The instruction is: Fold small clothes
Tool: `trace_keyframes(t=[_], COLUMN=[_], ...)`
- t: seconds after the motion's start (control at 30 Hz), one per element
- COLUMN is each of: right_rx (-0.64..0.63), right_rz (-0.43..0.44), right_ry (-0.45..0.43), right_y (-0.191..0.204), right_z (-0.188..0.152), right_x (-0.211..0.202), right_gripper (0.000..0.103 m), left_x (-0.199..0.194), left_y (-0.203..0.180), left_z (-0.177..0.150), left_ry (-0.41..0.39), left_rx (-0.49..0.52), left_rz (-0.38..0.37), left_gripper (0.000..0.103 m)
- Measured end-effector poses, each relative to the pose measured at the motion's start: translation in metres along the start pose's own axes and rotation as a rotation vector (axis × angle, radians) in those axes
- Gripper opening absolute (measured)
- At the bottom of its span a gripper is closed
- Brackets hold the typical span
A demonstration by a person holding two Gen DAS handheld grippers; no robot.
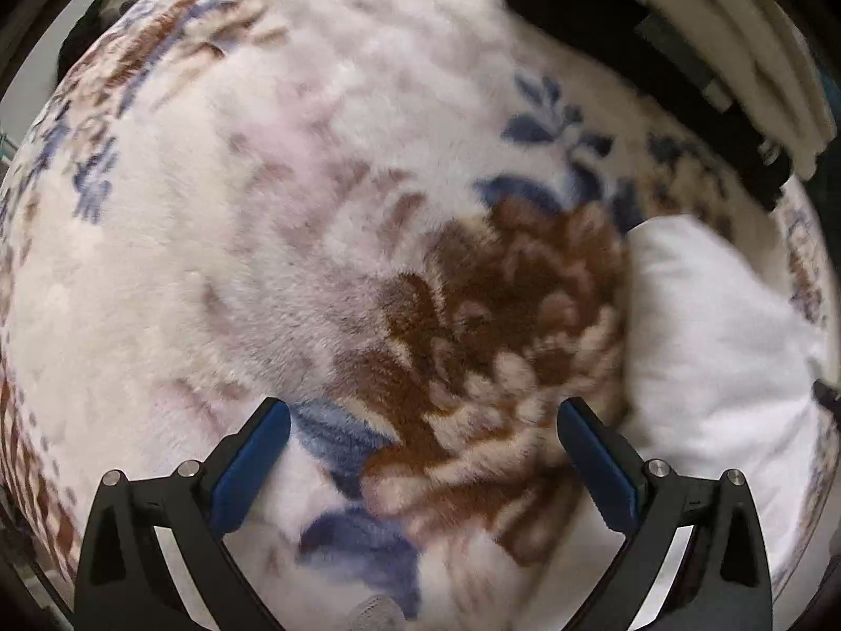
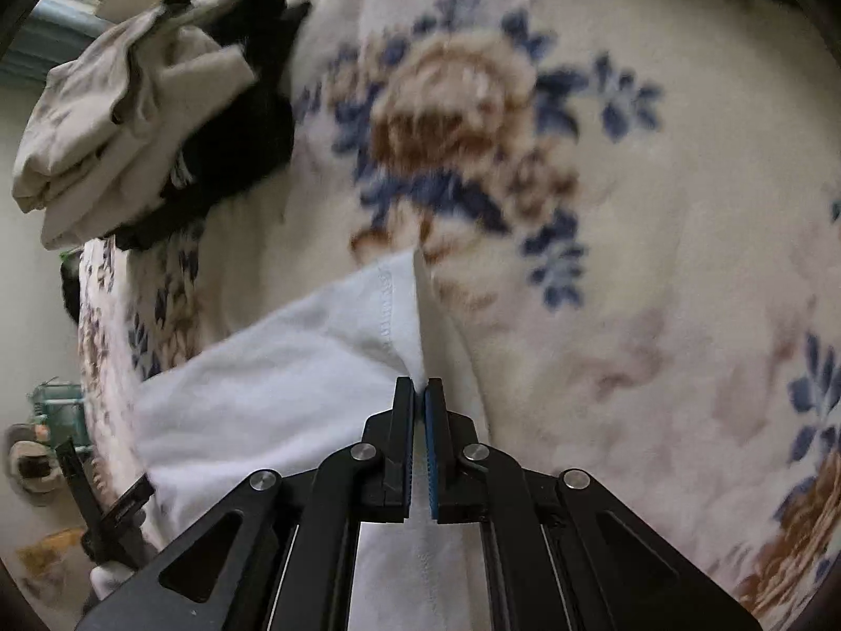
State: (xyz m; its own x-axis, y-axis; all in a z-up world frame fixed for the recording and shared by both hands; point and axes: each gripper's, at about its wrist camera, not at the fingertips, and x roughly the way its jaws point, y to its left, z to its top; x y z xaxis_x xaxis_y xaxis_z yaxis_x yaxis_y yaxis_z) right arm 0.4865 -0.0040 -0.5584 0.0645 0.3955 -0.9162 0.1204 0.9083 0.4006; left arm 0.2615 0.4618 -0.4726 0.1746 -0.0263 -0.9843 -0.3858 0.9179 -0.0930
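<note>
A white garment (image 2: 284, 368) lies on a fluffy flowered blanket (image 2: 631, 210). My right gripper (image 2: 419, 394) is shut on a hemmed edge of that garment, a fold of white cloth pinched between its pads. In the left wrist view the same white garment (image 1: 709, 347) shows as a rumpled heap at the right. My left gripper (image 1: 423, 420) points down at the blanket (image 1: 263, 210) with its jaws wide open. Nothing is between its blue-padded fingers (image 1: 257, 452), and the white garment lies just to the right of it.
A pile of beige clothes (image 2: 121, 115) and a black garment (image 2: 231, 136) sits at the blanket's far left in the right wrist view. Black and cream clothes (image 1: 725, 68) lie at the upper right in the left wrist view. The other gripper (image 2: 110, 515) shows at the lower left.
</note>
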Motion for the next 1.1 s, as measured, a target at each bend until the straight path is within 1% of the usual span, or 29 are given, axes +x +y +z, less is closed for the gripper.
trace_keyframes(t=[0.03, 0.07, 0.1, 0.13, 0.17, 0.23, 0.3, 0.33, 0.43, 0.47, 0.53, 0.57, 0.6, 0.67, 0.7, 0.77, 0.83, 0.9, 1.0, 1.03, 1.07, 1.1], right_rx=[0.023, 0.039, 0.053, 0.076, 0.116, 0.171, 0.199, 0.207, 0.234, 0.242, 0.238, 0.222, 0.199, 0.160, 0.135, 0.088, 0.072, 0.081, 0.063, 0.065, 0.056, 0.036], right_rz=[0.036, 0.060, 0.075, 0.085, 0.104, 0.154, 0.163, 0.162, 0.160, 0.175, 0.169, 0.153, 0.116, 0.083, 0.053, -0.011, -0.040, -0.032, 0.005, 0.028, 0.032, 0.011], right_ry=[0.015, 0.010, 0.006, 0.006, 0.014, 0.057, 0.093, 0.104, 0.171, 0.189, 0.177, 0.147, 0.100, 0.044, 0.018, 0.013, 0.043, 0.090, 0.131, 0.120, 0.089, 0.071], right_y=[-0.005, -0.009, -0.013, -0.019, -0.028, -0.041, -0.048, -0.049, -0.055, -0.056, -0.055, -0.052, -0.049, -0.042, -0.039, -0.037, -0.045, -0.054, -0.049, -0.048, -0.045, -0.041], right_z=[-0.003, -0.008, -0.013, -0.020, -0.031, -0.050, -0.068, -0.076, -0.098, -0.105, -0.114, -0.117, -0.119, -0.121, -0.122, -0.124, -0.122, -0.118, -0.106, -0.102, -0.099, -0.098], right_x=[-0.005, -0.012, -0.018, -0.025, -0.031, -0.034, -0.032, -0.031, -0.017, -0.012, -0.011, -0.015, -0.023, -0.037, -0.044, -0.046, -0.040, -0.028, -0.024, -0.028, -0.037, -0.042], right_gripper=[0.009, 0.018, 0.034, 0.040, 0.043, 0.043, 0.043, 0.043, 0.043, 0.041, 0.007, 0.003, 0.003, 0.002, 0.002, 0.001, 0.001, 0.001, 0.001, 0.001, 0.001, 0.001], left_x=[-0.007, -0.015, -0.021, -0.026, -0.028, -0.026, -0.014, -0.004, 0.013, 0.016, 0.020, 0.021, 0.022, 0.022, 0.019, 0.021, 0.026, 0.031, 0.022, 0.021, 0.013, 0.009], left_y=[-0.002, -0.005, -0.009, -0.017, -0.022, -0.035, -0.051, -0.059, -0.074, -0.076, -0.077, -0.078, -0.077, -0.076, -0.066, -0.065, -0.064, -0.062, -0.061, -0.060, -0.061, -0.064], left_z=[0.000, -0.001, -0.002, -0.004, -0.005, -0.009, -0.012, -0.015, -0.022, -0.022, -0.021, -0.020, -0.020, -0.017, -0.021, -0.019, -0.015, -0.016, -0.023, -0.023, -0.019, -0.023], left_ry=[-0.013, -0.026, -0.035, -0.048, -0.055, -0.050, -0.036, -0.016, 0.017, 0.024, 0.035, 0.038, 0.042, 0.053, 0.057, 0.071, 0.088, 0.097, 0.090, 0.085, 0.085, 0.086], left_rx=[-0.006, -0.009, -0.007, 0.001, 0.010, 0.048, 0.090, 0.113, 0.145, 0.148, 0.150, 0.151, 0.150, 0.145, 0.148, 0.155, 0.169, 0.164, 0.167, 0.166, 0.164, 0.160], left_rz=[-0.008, -0.021, -0.030, -0.034, -0.037, -0.039, -0.012, 0.007, 0.035, 0.033, 0.035, 0.035, 0.035, 0.039, 0.037, 0.048, 0.049, 0.045, 0.046, 0.038, 0.036, 0.038], left_gripper=[0.103, 0.103, 0.103, 0.103, 0.103, 0.103, 0.103, 0.103, 0.103, 0.103, 0.103, 0.103, 0.103, 0.103, 0.103, 0.103, 0.103, 0.103, 0.103, 0.103, 0.103, 0.103])
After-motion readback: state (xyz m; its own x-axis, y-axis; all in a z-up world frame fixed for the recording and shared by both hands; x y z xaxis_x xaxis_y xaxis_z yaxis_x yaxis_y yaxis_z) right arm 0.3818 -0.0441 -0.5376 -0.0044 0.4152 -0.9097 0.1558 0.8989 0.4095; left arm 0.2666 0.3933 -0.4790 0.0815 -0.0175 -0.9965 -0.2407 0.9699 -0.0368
